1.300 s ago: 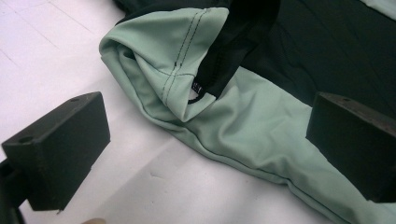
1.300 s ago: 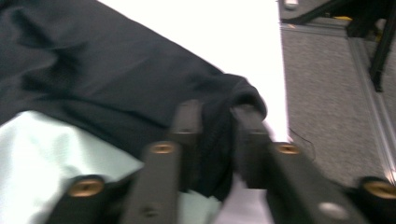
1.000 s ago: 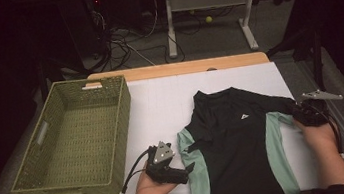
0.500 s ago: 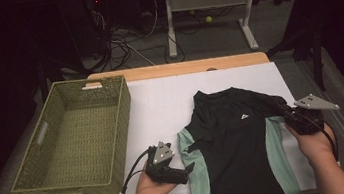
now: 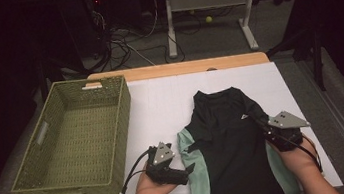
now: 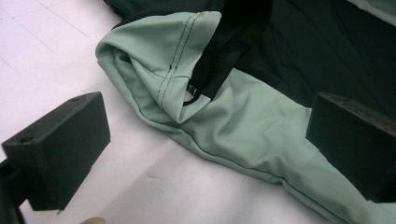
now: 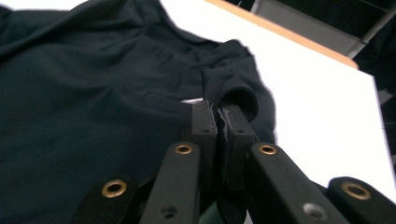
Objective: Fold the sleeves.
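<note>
A black shirt (image 5: 226, 140) with mint-green side panels lies flat on the white table (image 5: 161, 103). My right gripper (image 5: 267, 134) is at the shirt's right shoulder, shut on the black right sleeve (image 7: 238, 98), whose hem curls over the closed jaw tips of the right gripper (image 7: 218, 116). My left gripper (image 5: 186, 174) rests low on the table at the shirt's left side. In the left gripper view its jaws stand wide open, and the left gripper (image 6: 205, 144) has the mint panel between them, untouched. The folded mint left sleeve (image 6: 173, 70) lies just ahead.
A woven green basket (image 5: 80, 139) stands empty on the table's left side, close to my left hand. Bare white tabletop stretches behind the shirt to the wooden far edge (image 5: 176, 68). A table frame and cables sit on the dark floor beyond.
My right gripper has moved left from the table's right edge onto the shirt, carrying the right sleeve inward with it. The left gripper has stayed put.
</note>
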Motion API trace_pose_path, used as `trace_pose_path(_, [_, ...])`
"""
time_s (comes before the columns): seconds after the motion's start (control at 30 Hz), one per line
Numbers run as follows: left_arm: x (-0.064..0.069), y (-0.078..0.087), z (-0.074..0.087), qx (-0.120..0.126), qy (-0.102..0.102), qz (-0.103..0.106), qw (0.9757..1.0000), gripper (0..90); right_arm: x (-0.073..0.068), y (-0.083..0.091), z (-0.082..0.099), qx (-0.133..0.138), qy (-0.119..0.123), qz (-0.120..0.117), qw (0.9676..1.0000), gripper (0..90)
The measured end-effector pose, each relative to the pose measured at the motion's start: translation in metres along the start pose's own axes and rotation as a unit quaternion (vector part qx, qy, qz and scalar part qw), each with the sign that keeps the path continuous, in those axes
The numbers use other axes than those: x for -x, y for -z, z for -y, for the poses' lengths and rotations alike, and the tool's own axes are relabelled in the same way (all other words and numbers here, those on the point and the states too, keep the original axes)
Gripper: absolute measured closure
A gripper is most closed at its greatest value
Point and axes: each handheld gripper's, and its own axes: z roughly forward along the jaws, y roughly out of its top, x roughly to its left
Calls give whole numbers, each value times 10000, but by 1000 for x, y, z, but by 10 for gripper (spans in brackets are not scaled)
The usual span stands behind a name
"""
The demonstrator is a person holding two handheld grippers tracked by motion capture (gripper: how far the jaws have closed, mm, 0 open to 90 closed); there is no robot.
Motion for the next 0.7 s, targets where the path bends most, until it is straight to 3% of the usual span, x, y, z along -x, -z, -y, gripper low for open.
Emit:
trace_pose_path(0.33, [0, 0, 0, -11, -7, -10, 10000, 0, -7, -2, -19, 78, 180, 70, 9998, 868])
trace_pose_path(0.47, [0, -1, 0, -30, -18, 27, 10000, 0, -20, -9, -10, -103, 407, 5, 9991, 866])
trace_pose_path(0.6, [1, -1, 0, -33, -66, 0, 10000, 0, -25, -17, 2, -149, 320, 16, 9994, 861])
trace_pose_path(0.7, [1, -1, 0, -42, -59, 2, 10000, 0, -27, -20, 0, -138, 248, -19, 9996, 843])
